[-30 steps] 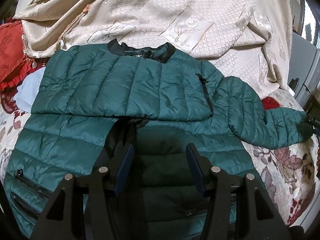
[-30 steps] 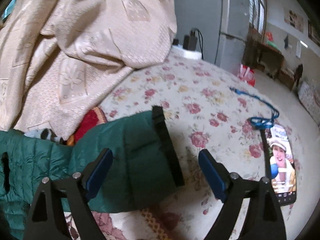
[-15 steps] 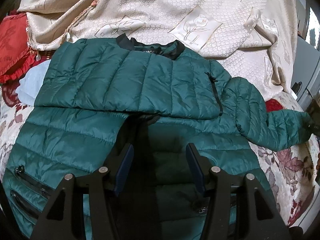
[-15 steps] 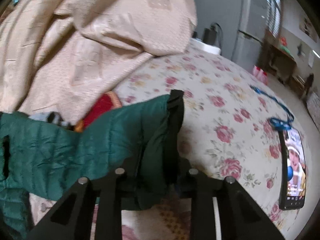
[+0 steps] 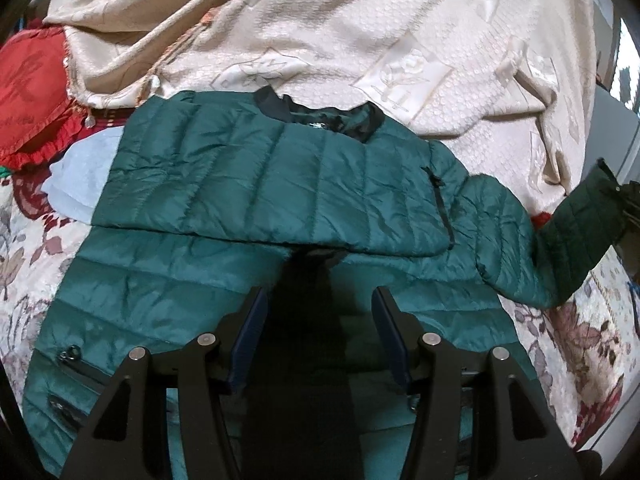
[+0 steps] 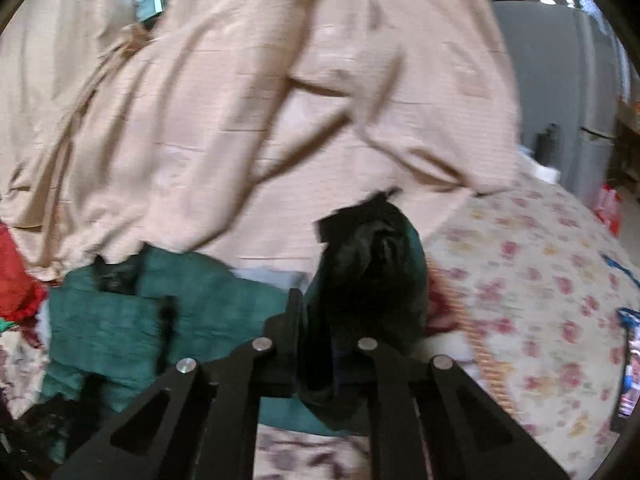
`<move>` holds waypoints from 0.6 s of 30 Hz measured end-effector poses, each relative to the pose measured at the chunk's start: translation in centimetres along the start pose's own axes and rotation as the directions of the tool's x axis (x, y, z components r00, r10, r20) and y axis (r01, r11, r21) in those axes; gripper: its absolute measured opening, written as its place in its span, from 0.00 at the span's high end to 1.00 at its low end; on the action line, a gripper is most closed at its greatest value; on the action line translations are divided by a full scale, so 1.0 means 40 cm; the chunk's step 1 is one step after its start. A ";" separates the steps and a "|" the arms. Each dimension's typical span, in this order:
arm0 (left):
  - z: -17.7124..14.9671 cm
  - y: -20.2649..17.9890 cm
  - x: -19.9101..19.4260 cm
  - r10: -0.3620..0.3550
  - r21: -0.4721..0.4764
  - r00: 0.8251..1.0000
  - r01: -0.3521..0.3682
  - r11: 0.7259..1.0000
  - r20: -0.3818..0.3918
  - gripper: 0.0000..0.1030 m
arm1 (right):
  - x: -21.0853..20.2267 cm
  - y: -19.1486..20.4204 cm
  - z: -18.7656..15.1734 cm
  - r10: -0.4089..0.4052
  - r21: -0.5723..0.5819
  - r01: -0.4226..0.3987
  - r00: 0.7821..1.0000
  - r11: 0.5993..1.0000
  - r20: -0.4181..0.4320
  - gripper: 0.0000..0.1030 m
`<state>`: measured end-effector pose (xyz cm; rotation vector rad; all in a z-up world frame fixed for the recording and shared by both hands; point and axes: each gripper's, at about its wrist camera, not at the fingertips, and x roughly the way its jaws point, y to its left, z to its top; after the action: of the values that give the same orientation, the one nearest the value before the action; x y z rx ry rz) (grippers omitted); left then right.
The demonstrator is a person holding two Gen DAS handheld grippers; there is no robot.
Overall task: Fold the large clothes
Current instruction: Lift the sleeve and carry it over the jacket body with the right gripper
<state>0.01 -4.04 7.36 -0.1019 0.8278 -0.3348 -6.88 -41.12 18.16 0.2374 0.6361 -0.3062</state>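
A dark green quilted jacket (image 5: 280, 184) lies on the bed, its left sleeve folded across the chest and its black collar (image 5: 320, 114) at the far side. My left gripper (image 5: 318, 332) is open and empty, hovering over the jacket's lower front. My right gripper (image 6: 316, 356) is shut on the cuff end of the right sleeve (image 6: 368, 280) and holds it lifted off the bed. The same raised sleeve (image 5: 576, 224) shows at the right of the left wrist view. The jacket body (image 6: 120, 320) lies to the left in the right wrist view.
A cream embossed blanket (image 5: 360, 32) is heaped behind the jacket. A red cushion (image 5: 28, 92) lies at the far left. The floral bedsheet (image 6: 540, 288) spreads to the right, with a phone (image 6: 630, 380) at its edge. A grey cabinet (image 6: 560, 80) stands behind.
My right gripper closed on the sleeve cuff, then lifted it and swung left toward the jacket body. My left gripper stayed open and drifted slightly back over the jacket.
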 end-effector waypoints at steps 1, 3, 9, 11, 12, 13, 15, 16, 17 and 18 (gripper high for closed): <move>0.003 0.011 -0.002 0.001 -0.009 1.000 -0.001 1.000 0.001 0.69 | 0.009 0.030 0.004 0.017 -0.013 -0.017 1.000 1.000 -0.004 0.91; 0.008 0.029 -0.006 0.003 -0.021 1.000 -0.003 1.000 0.002 0.69 | 0.032 0.102 0.012 0.053 -0.050 -0.054 0.998 0.997 -0.016 0.93; 0.018 0.097 -0.029 0.016 -0.047 1.000 -0.015 0.999 0.024 0.69 | 0.080 0.313 0.014 0.199 -0.119 -0.204 0.979 0.972 -0.048 0.97; 0.017 0.119 -0.030 0.020 -0.063 1.000 -0.018 0.998 0.023 0.69 | 0.091 0.398 0.012 0.249 -0.156 -0.254 0.967 0.954 -0.057 0.98; 0.016 0.131 -0.028 0.023 -0.073 1.000 -0.021 0.997 0.018 0.69 | 0.097 0.429 0.009 0.261 -0.174 -0.268 0.963 0.948 -0.061 0.98; 0.013 0.141 -0.026 0.024 -0.082 1.000 -0.023 0.996 0.012 0.69 | 0.103 0.471 0.006 0.266 -0.197 -0.273 0.962 0.941 -0.064 0.98; 0.008 0.156 -0.022 0.020 -0.091 1.000 -0.020 0.996 0.004 0.69 | 0.107 0.507 0.003 0.291 -0.196 -0.299 0.954 0.934 -0.066 0.98; 0.005 0.162 -0.020 0.019 -0.091 1.000 -0.019 0.996 0.003 0.69 | 0.109 0.512 0.002 0.298 -0.184 -0.305 0.952 0.934 -0.068 0.96; 0.001 0.165 -0.019 0.020 -0.091 1.000 -0.019 0.996 0.004 0.69 | 0.110 0.510 0.001 0.291 -0.180 -0.300 0.954 0.937 -0.073 0.86; -0.002 0.168 -0.018 0.019 -0.092 1.000 -0.018 0.996 0.005 0.69 | 0.114 0.500 -0.002 0.286 -0.178 -0.297 0.954 0.938 -0.088 0.74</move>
<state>1.20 2.53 6.36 -0.1811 0.8376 -0.2787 3.56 -23.48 17.79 0.1560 0.6757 0.0486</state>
